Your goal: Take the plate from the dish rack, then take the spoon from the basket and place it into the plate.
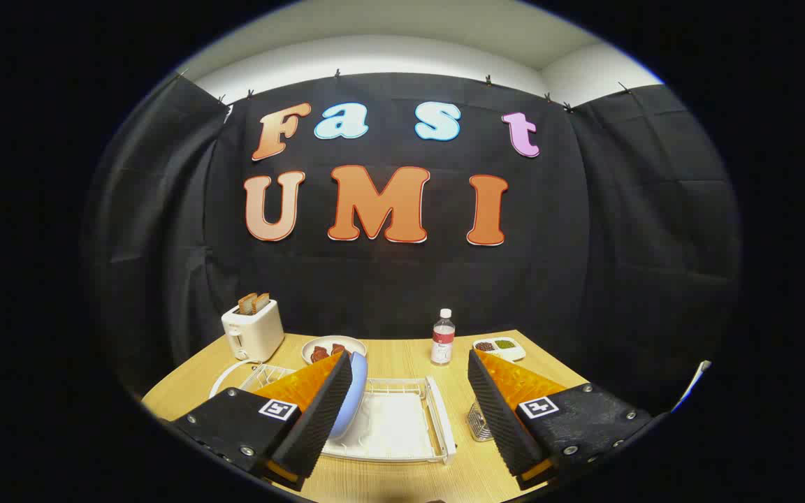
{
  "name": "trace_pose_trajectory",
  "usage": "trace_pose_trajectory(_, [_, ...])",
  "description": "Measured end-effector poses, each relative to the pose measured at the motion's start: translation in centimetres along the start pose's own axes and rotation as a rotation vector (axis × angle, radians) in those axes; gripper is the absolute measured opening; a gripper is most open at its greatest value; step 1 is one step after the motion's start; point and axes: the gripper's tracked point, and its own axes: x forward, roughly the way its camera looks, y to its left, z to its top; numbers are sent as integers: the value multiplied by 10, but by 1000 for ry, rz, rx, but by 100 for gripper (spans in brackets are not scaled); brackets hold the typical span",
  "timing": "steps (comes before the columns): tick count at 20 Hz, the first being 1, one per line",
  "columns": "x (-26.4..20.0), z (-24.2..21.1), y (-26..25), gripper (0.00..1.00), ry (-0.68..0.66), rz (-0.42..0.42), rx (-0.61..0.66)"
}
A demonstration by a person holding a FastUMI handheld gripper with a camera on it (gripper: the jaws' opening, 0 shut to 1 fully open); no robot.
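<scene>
A light wooden table [402,482] carries everything here. A white dish rack [402,426] sits at its middle and serves as the landmark. Behind the rack to the left stands a white toaster [253,332] with two slices of toast, its cord trailing toward the rack. Just behind the rack lies a plate of food [332,348]. Behind it to the right stand a water bottle [443,338] and a small white tray [499,347]. A metal mesh basket [478,423] sits just right of the rack.

A pale blue plate [351,398] is standing on edge at the left end of a white wire dish rack [402,423] that is sitting on a wooden table; a small metal mesh basket [479,423] is sitting just right of the rack, its contents hidden
</scene>
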Motion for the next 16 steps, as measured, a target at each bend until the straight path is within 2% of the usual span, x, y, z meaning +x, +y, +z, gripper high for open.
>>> trace_pose_trajectory(16, [26, -11, 18, 99, 52, 40, 6])
